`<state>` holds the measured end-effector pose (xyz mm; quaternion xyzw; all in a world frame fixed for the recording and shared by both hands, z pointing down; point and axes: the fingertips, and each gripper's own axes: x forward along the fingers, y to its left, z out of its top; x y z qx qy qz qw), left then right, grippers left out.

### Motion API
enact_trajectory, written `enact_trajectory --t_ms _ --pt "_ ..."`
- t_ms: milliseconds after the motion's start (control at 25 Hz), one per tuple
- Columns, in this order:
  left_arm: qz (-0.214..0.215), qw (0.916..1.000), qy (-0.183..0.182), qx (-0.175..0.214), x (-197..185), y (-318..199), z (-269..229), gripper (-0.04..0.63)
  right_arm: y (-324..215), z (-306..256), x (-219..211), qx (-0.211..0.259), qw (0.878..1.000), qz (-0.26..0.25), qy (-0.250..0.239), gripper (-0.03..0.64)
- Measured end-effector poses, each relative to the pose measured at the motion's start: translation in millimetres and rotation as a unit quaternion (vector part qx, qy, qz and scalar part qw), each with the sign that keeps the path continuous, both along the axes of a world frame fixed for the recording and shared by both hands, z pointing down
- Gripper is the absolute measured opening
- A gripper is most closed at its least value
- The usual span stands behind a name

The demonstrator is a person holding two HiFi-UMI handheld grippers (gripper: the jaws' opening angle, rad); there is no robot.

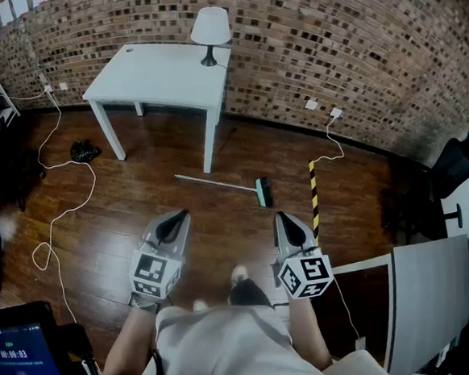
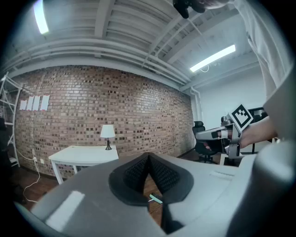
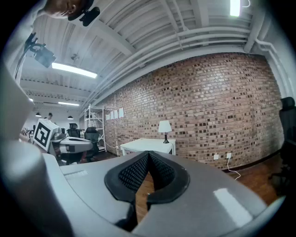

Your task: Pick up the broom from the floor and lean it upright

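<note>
Nothing is done yet; the broom [image 1: 218,184] lies flat on the floor [image 1: 221,228] ahead, near the table [image 1: 161,75]; left gripper [image 1: 177,219] and right gripper [image 1: 284,219], both pinched together and empty, hang short of it.

lamp [image 1: 210,27] on table [image 1: 161,77]; broom [image 1: 218,183] lying before table

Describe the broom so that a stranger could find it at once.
Find the white table against the brick wall. The broom lies flat on the wooden floor in front of it. Only it has a thin pale handle ending in a green brush head, unlike the striped strip nearby.
</note>
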<state>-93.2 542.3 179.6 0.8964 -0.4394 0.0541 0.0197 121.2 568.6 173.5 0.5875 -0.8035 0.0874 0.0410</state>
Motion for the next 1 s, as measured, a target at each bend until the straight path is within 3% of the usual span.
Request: enact_trajectory --t_ms 360,560,1000 --pt "0.003 0.9999 -0.015 -0.007 18.5 -67.0 23.1 0.0 -78.0 28.3 20.1 -0.009 1.0 -0.003 -0.007 0.012" --pt "-0.016 0.9997 -0.019 -0.007 37.8 -138.7 15.5 0.0 -159.0 23.6 40.9 -0.005 1.0 -0.026 -0.015 0.012" --pt "-0.063 0.9972 -0.039 0.013 118.2 -319.6 -9.0 0.0 -338.7 -0.1 90.8 0.003 0.993 -0.119 0.002 0.012"
